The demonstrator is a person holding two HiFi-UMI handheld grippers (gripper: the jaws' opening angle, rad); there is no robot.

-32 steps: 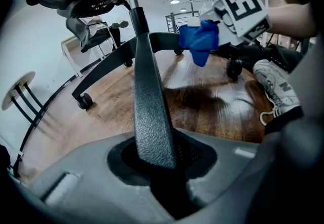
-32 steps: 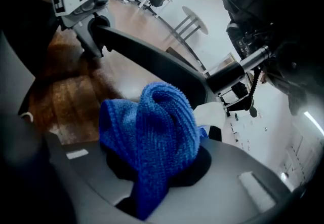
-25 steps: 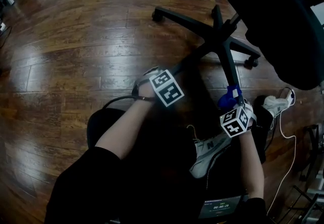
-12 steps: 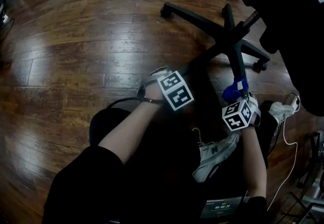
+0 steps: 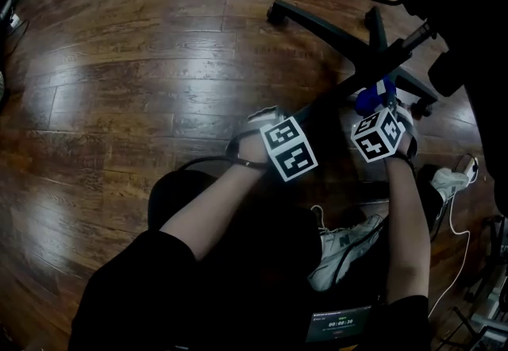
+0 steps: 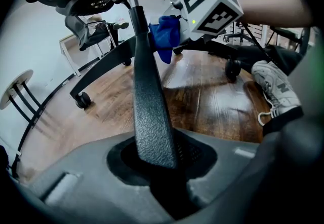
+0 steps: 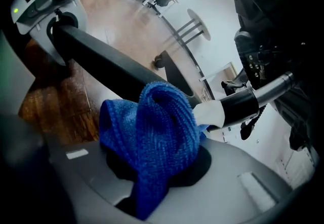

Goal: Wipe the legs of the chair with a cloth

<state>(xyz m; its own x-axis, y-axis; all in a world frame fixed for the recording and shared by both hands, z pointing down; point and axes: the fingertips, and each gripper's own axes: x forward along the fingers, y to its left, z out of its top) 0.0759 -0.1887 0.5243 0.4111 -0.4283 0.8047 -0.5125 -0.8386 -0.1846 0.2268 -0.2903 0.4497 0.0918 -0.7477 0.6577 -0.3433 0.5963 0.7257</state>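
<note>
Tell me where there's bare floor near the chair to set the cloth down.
Widest bare patch: the wood floor left of the chair leg, beyond the left forearm. Crowded at right: the shoe, white cable and caster sit close together.

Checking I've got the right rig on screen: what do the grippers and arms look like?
Both the left gripper and the right gripper have grey plastic bodies, each topped by a white cube with black square markers. Pale gloves are worn, and the forearms are bare below short black sleeves.
</note>
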